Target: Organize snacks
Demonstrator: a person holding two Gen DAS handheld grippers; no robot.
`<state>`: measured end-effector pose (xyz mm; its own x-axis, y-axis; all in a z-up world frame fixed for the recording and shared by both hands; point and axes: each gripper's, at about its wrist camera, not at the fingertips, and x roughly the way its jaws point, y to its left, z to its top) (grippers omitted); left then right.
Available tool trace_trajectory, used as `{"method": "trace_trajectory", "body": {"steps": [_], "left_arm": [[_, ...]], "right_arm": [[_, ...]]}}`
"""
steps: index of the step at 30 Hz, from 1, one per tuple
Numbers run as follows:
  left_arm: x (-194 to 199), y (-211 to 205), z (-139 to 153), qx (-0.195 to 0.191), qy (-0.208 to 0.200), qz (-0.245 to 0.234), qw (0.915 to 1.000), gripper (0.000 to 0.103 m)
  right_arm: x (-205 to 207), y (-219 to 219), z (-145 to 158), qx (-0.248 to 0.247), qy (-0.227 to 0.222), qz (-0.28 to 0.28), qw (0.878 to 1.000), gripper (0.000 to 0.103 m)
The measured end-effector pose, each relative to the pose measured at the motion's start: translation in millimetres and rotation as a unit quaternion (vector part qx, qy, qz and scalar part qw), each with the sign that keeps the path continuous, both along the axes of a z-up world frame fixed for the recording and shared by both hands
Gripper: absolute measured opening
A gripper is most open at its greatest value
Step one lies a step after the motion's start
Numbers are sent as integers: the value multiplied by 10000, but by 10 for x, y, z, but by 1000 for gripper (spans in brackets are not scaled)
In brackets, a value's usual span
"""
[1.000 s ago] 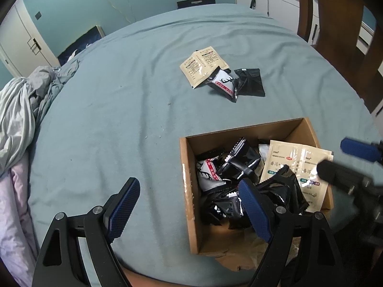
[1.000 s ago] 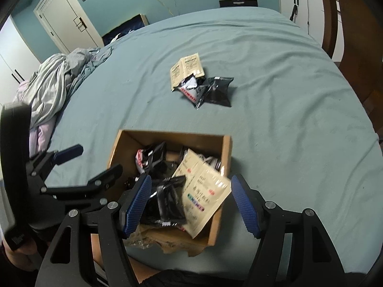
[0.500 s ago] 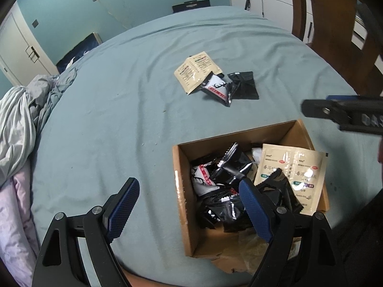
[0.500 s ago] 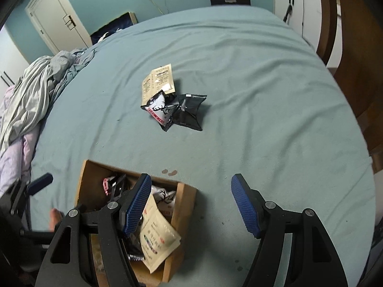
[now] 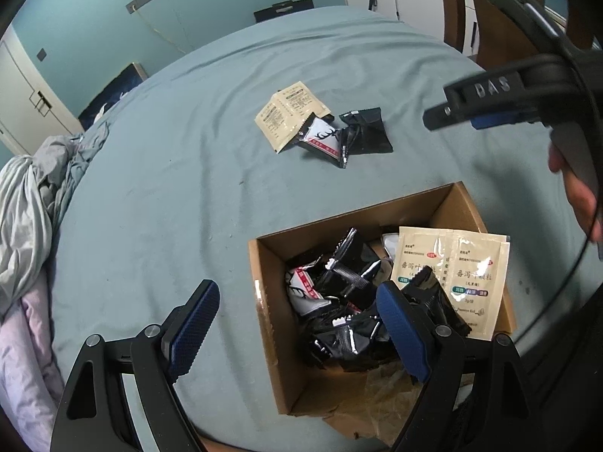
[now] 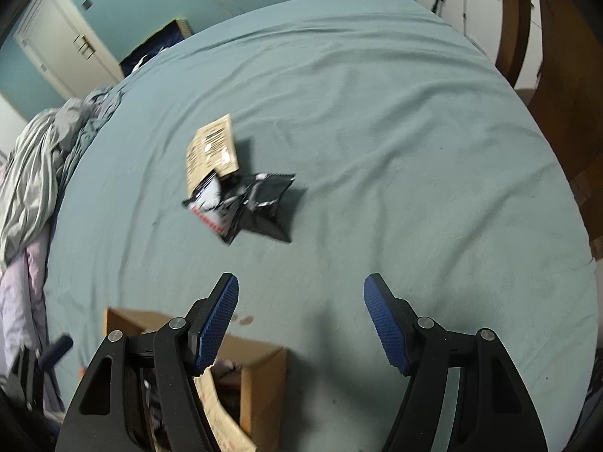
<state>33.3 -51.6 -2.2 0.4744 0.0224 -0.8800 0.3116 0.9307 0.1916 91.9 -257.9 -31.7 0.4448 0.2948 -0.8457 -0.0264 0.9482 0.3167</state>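
Right wrist view: right gripper [image 6: 301, 320] spread wide and empty above the bedsheet [image 6: 414, 132].
Loose packets [image 6: 241, 196] lie left of centre; left gripper [image 5: 297, 324], also wide, hangs over the cardboard box [image 5: 264, 301], lower centre.

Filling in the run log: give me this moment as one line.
left gripper: open, empty, by cardboard box | right gripper: open, empty, above bed | three snack packets: loose on sheet | box: partly filled

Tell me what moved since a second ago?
The right gripper moved from over the cardboard box out toward the loose packets on the bed, open and empty. The left gripper stayed by the box, open. The snacks didn't move.
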Motion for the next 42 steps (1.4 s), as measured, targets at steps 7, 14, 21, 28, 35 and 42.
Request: {"method": "trace_trajectory", "body": {"steps": [7,14,21,28,35,42], "left_arm": [[116,39,-85,-70,207,56,9997,87],[290,142,-114,-249,311,285,9988,87],[397,212,-161,-269,376,449,9979,87],[427,250,-200,-90,242,555,9981,87],[401,235,-126,119,-209,587,9980,87],[643,50,65,458,-565,88,9973,91]], "right_arm": [[433,60,-186,-54,244,88,9996,68],[897,235,-456,322,444,291,9981,68],[1139,394,-670,106,413,395,9983,68],[1027,310,-496,-1,-30,233,9997,31],[476,94,-35,374,-251,-5,9990,32],[-396,-96,331,689,-669,-169,9952,32]]}}
